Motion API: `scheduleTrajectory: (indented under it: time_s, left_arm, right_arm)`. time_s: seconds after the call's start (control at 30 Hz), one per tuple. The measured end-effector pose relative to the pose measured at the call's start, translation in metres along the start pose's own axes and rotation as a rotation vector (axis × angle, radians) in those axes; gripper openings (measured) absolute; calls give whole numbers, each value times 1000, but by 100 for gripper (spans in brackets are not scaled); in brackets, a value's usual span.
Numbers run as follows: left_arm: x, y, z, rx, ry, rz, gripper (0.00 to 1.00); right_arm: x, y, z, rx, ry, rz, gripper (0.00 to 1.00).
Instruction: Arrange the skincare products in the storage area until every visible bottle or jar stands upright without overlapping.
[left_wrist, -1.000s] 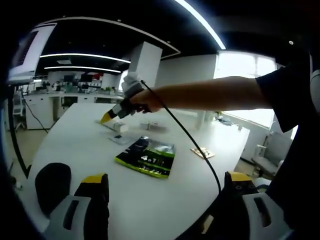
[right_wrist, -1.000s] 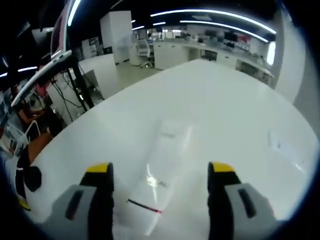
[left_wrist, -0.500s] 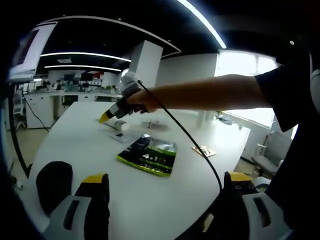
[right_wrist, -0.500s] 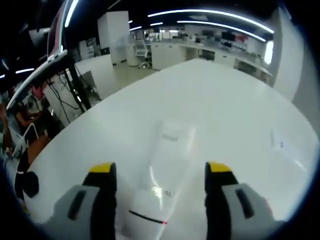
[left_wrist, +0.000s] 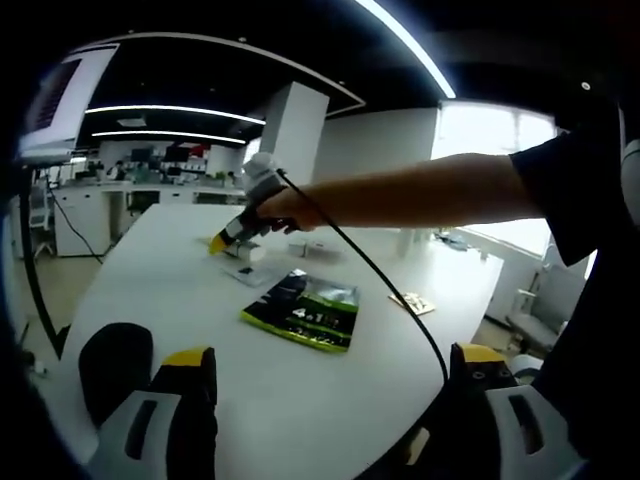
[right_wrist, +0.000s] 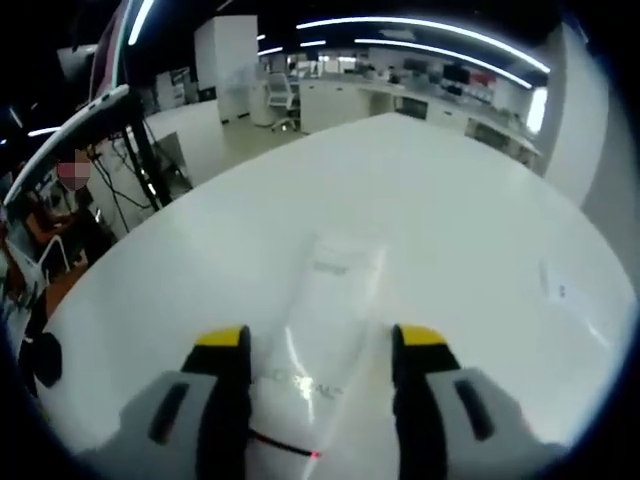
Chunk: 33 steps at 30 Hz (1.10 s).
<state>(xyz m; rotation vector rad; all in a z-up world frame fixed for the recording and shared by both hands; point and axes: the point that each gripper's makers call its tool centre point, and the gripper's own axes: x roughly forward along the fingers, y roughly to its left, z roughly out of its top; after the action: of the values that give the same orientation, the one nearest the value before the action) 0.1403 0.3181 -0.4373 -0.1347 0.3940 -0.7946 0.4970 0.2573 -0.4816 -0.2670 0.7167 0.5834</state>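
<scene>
A white skincare tube (right_wrist: 335, 290) lies on its side on the white table (right_wrist: 450, 200), pointing away from me. My right gripper (right_wrist: 320, 338) has its yellow-tipped jaws pressed against the tube's two sides, low over the table. In the left gripper view, a person's bare arm holds that same right gripper (left_wrist: 225, 238) down at the far side of the table, where a small white item (left_wrist: 244, 254) lies under its tip. My left gripper (left_wrist: 332, 358) hangs over the near table edge, jaws wide apart with nothing between them.
A green-and-black flat packet (left_wrist: 302, 311) lies mid-table, with a small card (left_wrist: 412, 303) to its right. A black round object (left_wrist: 112, 365) sits by my left jaw. A thin cable (left_wrist: 385, 285) trails from the right gripper. A small clear label (right_wrist: 555, 285) lies right of the tube.
The right gripper's jaws have drawn inward from well apart until they meet the tube's sides. The left gripper view has shifted only slightly.
</scene>
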Motion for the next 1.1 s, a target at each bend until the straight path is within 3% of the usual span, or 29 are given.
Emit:
scheduleTrajectory:
  time_s: [0.1,0.53,0.93,1.1]
  left_arm:
    - [-1,0,-1,2,1,1,99]
    - [0,-2,-3,5,11,-6,97]
    - [3,-6,-5,7,21,-17,95]
    - [2,-5,-4,7,21,-15,94]
  right_arm:
    - [-3,0,1,-15,-6,8,38]
    - [-7,3,0,-28,-7,17,34]
    - [-5,11,3,-98,-15,44,19]
    - [-11,14,3,-96,-52,54,15]
